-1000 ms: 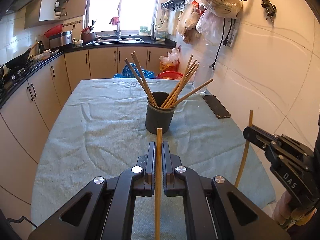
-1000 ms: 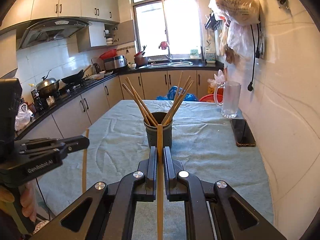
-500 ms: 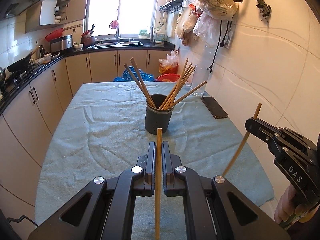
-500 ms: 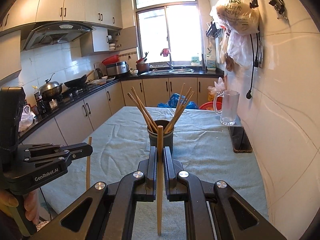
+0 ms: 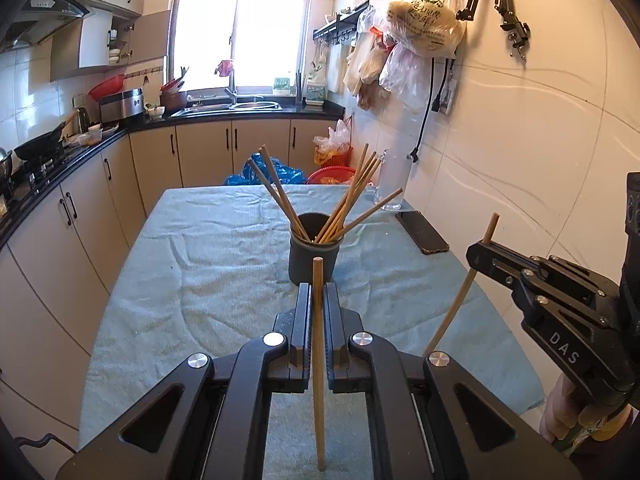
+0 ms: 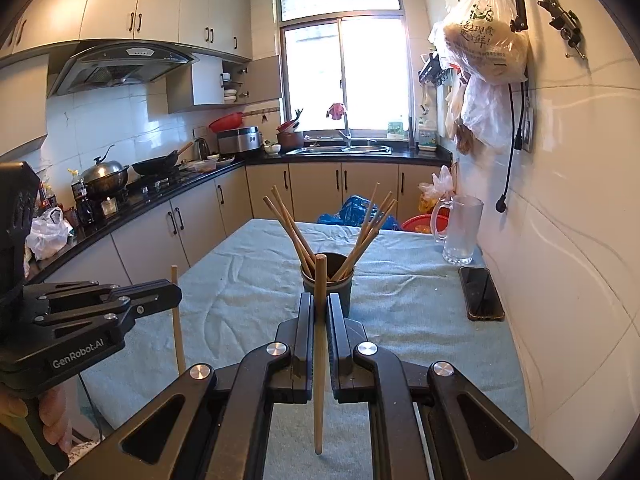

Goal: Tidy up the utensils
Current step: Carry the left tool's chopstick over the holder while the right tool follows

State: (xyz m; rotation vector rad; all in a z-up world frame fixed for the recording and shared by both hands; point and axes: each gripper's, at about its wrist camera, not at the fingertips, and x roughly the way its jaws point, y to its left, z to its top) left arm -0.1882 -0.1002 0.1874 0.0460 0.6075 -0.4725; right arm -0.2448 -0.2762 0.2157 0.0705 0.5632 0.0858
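Note:
A dark round cup (image 5: 314,256) (image 6: 329,285) stands mid-table with several wooden chopsticks (image 5: 347,200) (image 6: 291,228) fanned out of it. My left gripper (image 5: 317,294) is shut on one upright chopstick (image 5: 318,364), held short of the cup. My right gripper (image 6: 319,304) is likewise shut on another chopstick (image 6: 319,360), also short of the cup. Each gripper shows in the other's view: the right one (image 5: 476,254) at the right with its chopstick (image 5: 460,304) slanted, the left one (image 6: 176,292) at the left with its chopstick (image 6: 177,328) nearly upright.
A light blue cloth (image 5: 224,264) covers the table. A dark phone (image 5: 422,232) (image 6: 482,294) lies by the right wall, with a glass mug (image 6: 460,230) behind it. Cabinets and a stove counter run along the left. Plastic bags hang on the wall at the right.
Both views have tilted upward a little and the cup sits slightly farther off. In the left wrist view the right gripper's chopstick has gone from nearly upright to slanted.

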